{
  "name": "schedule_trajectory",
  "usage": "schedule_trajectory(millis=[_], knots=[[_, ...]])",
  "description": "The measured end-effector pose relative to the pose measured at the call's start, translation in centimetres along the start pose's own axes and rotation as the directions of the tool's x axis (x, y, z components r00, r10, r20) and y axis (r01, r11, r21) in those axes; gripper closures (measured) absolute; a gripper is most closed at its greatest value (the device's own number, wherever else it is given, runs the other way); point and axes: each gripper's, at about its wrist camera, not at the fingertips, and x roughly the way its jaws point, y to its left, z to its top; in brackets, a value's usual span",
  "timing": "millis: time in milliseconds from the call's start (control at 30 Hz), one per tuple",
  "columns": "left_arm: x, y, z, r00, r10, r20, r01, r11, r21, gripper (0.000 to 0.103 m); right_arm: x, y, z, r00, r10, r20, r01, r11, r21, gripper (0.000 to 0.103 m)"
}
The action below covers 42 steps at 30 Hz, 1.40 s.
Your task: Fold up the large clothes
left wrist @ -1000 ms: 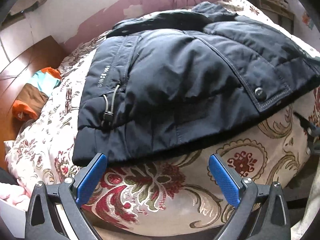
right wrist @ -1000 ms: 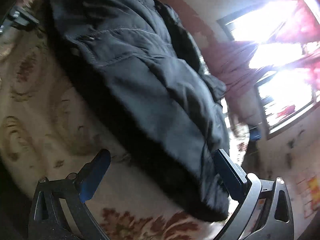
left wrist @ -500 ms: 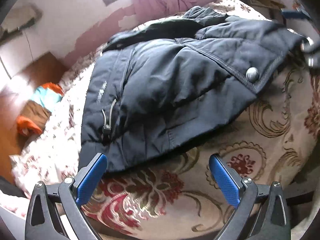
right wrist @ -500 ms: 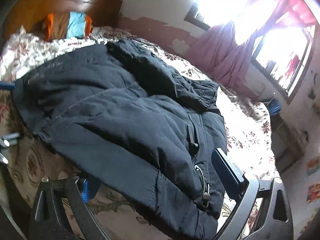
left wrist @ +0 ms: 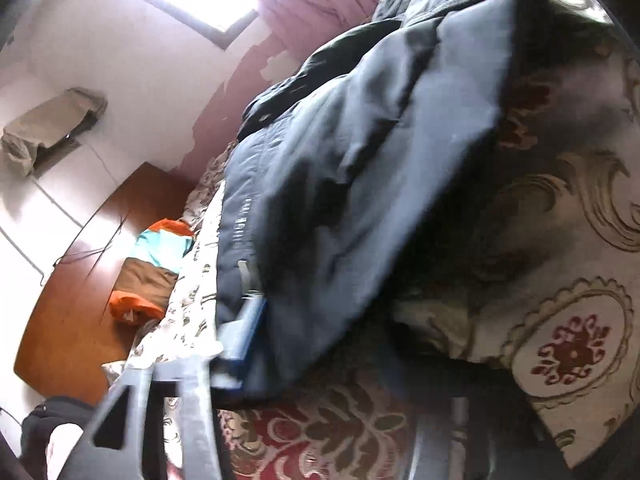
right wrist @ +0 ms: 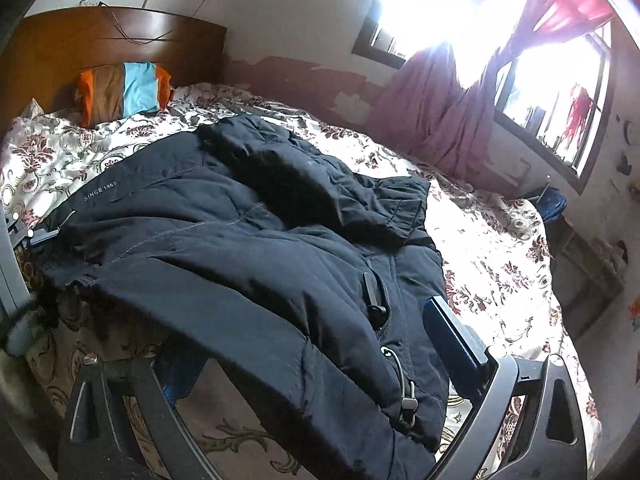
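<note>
A dark navy padded jacket (right wrist: 224,248) lies spread on the flowered bedspread (right wrist: 492,248). In the left wrist view its hem corner (left wrist: 320,264) fills the gap of my left gripper (left wrist: 328,328), whose jaws are closing on it. The left blue pad (left wrist: 244,332) presses the cloth, and the other pad is hidden under the fabric. My right gripper (right wrist: 304,332) stands wide open at the jacket's other hem corner. That hem, with its drawcord toggle (right wrist: 408,400), drapes over the left pad (right wrist: 180,372) and ends just short of the right pad (right wrist: 452,332).
A wooden headboard (right wrist: 100,40) stands at the far end with an orange, brown and blue pillow (right wrist: 124,92) against it. Pink curtains (right wrist: 444,112) hang by bright windows on the right. The bed's near edge runs just below both grippers.
The left gripper has rolled, moved in to the jacket's hem corner and drawn its jaws together around it. The right gripper rose and rolled level, and the hem now lies across its jaws.
</note>
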Motion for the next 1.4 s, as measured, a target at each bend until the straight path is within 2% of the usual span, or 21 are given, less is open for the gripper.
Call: schedule_trajectory(millis=[33, 167, 333, 367, 467, 533, 633, 733, 800, 900, 1067, 1300, 1333, 1400], knots=[[-0.1, 0.6, 0.1, 1.0, -0.003, 0.014, 0.003, 1.0, -0.016, 0.074, 0.0, 0.1, -0.3, 1.0, -0.01, 0.001, 0.01, 1.0, -0.016, 0.006], [-1.0, 3.4, 0.6, 0.997, -0.03, 0.069, 0.035, 0.996, -0.08, 0.081, -0.1, 0.2, -2.1, 0.999, -0.025, -0.027, 0.024, 0.998, -0.051, 0.007], [-1.3, 6.3, 2.1, 0.99, -0.076, 0.117, 0.092, 0.987, -0.132, 0.087, -0.4, -0.9, -2.8, 0.999, 0.022, -0.045, -0.022, 1.0, 0.009, 0.04], [-1.3, 6.7, 2.4, 0.989, -0.083, 0.124, 0.1, 0.985, -0.141, 0.088, -0.5, -1.1, -2.8, 0.999, 0.027, -0.041, -0.026, 0.999, 0.022, 0.042], [-1.3, 8.5, 3.7, 0.983, -0.11, 0.149, 0.136, 0.975, -0.177, 0.088, -0.8, -2.2, -1.7, 0.998, 0.059, -0.001, -0.059, 0.994, 0.095, 0.056], [-1.4, 9.5, 4.5, 0.979, -0.126, 0.159, 0.157, 0.967, -0.201, 0.088, -0.8, -2.9, -0.7, 0.997, 0.077, 0.022, -0.08, 0.985, 0.156, 0.072], [-1.7, 11.1, 6.0, 0.974, -0.148, 0.174, 0.189, 0.949, -0.251, 0.089, -0.9, -3.5, 0.6, 0.995, 0.073, 0.064, -0.085, 0.972, 0.218, 0.083], [-2.3, 12.4, 7.2, 0.972, -0.155, 0.179, 0.206, 0.925, -0.318, 0.091, -1.4, -3.4, 1.0, 0.992, 0.061, 0.11, -0.085, 0.968, 0.235, 0.091], [-2.6, 13.3, 7.2, 0.969, -0.159, 0.189, 0.222, 0.897, -0.381, 0.093, -1.9, -3.0, 0.7, 0.99, 0.049, 0.132, -0.078, 0.971, 0.227, 0.093], [-3.1, 13.3, 6.5, 0.964, -0.151, 0.217, 0.232, 0.878, -0.419, 0.095, -2.7, -2.3, -0.4, 0.988, 0.036, 0.15, -0.069, 0.973, 0.222, 0.095], [-4.9, 12.6, 5.0, 0.955, -0.142, 0.259, 0.242, 0.879, -0.411, 0.095, -5.1, -1.9, -1.8, 0.985, 0.015, 0.173, -0.056, 0.97, 0.237, 0.096], [-9.5, 13.7, 2.8, 0.941, -0.13, 0.313, 0.256, 0.879, -0.402, 0.096, -11.0, -1.9, -1.8, 0.97, -0.005, 0.245, -0.046, 0.979, 0.201, 0.097], [-10.0, 14.0, 2.5, 0.938, -0.138, 0.317, 0.267, 0.872, -0.409, 0.096, -11.8, -1.8, -1.8, 0.966, -0.005, 0.257, -0.047, 0.98, 0.195, 0.097], [-11.3, 15.0, 1.7, 0.929, -0.177, 0.326, 0.315, 0.84, -0.443, 0.096, -13.1, -2.1, -1.7, 0.961, -0.009, 0.277, -0.044, 0.982, 0.184, 0.097]])
